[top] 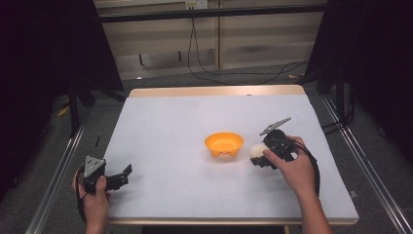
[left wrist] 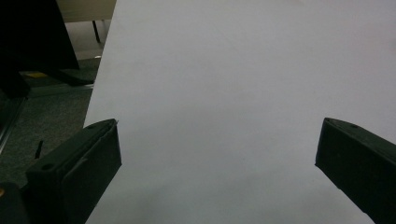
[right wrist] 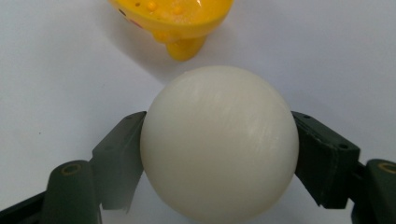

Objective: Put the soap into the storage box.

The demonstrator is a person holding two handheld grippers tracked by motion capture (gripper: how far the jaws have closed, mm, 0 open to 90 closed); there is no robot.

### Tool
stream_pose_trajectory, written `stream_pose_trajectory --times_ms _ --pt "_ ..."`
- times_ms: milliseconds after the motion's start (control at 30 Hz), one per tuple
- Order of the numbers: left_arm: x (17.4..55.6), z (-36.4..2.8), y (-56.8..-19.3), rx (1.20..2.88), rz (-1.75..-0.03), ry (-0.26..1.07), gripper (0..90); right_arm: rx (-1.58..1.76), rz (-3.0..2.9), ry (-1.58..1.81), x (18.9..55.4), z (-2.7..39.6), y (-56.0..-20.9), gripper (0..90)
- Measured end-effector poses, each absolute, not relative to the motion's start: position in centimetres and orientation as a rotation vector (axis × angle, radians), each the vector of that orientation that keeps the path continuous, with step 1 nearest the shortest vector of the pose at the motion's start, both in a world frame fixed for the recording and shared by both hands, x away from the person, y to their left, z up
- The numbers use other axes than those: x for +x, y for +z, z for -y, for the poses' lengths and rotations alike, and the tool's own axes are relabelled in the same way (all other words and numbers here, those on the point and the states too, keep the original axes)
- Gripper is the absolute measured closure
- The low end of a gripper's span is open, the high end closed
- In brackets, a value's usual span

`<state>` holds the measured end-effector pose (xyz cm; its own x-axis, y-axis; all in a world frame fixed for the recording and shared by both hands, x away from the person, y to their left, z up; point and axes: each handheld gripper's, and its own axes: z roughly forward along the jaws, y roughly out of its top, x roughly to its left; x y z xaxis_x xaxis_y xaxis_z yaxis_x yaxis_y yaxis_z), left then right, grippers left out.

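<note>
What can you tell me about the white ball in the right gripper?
The white ball is a smooth, cream-white sphere with a faint sheen and fine streaks, plastic by the look of it, whole and unmarked. The right gripper is shut on it, one black jaw pressing each side at about its middle. In the high view it sits just right of the orange bowl, apart from it, low over the white table; whether it touches the surface I cannot tell.
</note>
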<state>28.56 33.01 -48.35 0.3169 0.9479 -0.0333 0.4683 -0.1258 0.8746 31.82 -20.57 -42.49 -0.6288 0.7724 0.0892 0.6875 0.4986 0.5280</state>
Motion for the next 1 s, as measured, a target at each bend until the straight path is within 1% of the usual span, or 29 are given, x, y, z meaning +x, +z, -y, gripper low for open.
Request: stream_pose_trajectory --times_ms 633,1000 --pt "28.6 -33.0 -48.4 1.739 -1.278 0.712 0.1 1.244 -2.587 0.829 33.5 18.4 -40.7 24.5" --pt "28.6 -33.0 -48.4 1.738 -1.276 0.712 0.1 1.222 -2.6 0.84 34.0 17.4 -40.3 24.5"
